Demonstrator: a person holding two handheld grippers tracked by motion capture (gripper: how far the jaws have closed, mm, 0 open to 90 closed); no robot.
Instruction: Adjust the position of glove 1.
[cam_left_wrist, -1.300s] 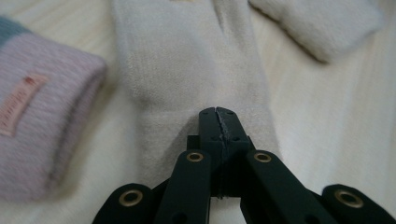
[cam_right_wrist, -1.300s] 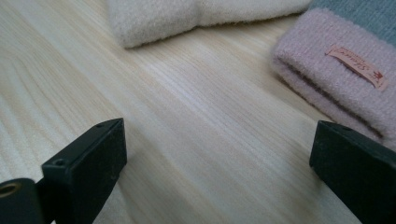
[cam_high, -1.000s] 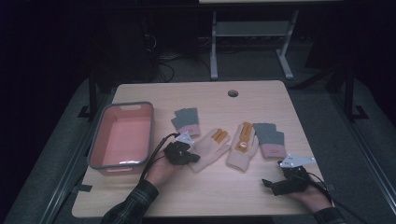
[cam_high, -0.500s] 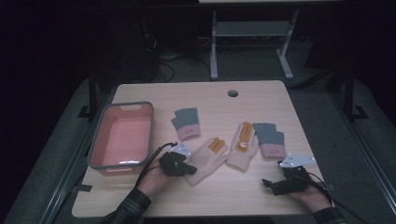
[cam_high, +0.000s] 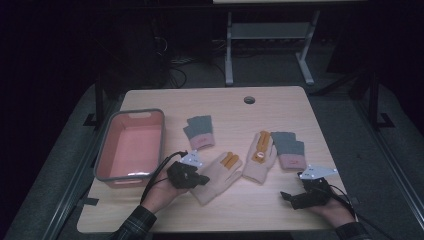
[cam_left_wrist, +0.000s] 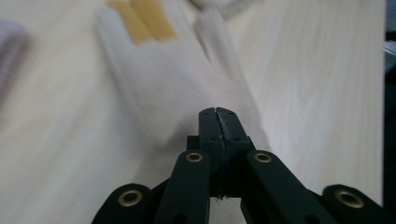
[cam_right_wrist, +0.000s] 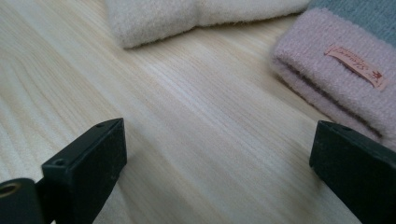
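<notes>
A cream glove with orange fingertips (cam_high: 218, 171) (cam_left_wrist: 168, 88) lies on the wooden table, front centre. My left gripper (cam_high: 199, 179) (cam_left_wrist: 217, 113) is shut at its cuff edge, jaws pressed together on the fabric. A second cream glove (cam_high: 260, 159) (cam_right_wrist: 187, 16) lies to the right, beside a grey glove with a pink cuff (cam_high: 290, 150) (cam_right_wrist: 336, 84). Another grey and pink glove (cam_high: 199, 133) lies further back. My right gripper (cam_high: 288, 196) (cam_right_wrist: 217, 158) rests open near the front right edge, its jaws wide apart over bare wood, short of the pink cuff.
A pink bin with a grey rim (cam_high: 102, 160) stands at the left of the table, nothing inside it. A round cable hole (cam_high: 249, 99) sits near the far edge. Dark floor and a desk frame (cam_high: 228, 55) lie beyond.
My left gripper has pulled back toward the front edge, and the cream glove has slid with it, away from the other gloves. The right gripper has stayed put.
</notes>
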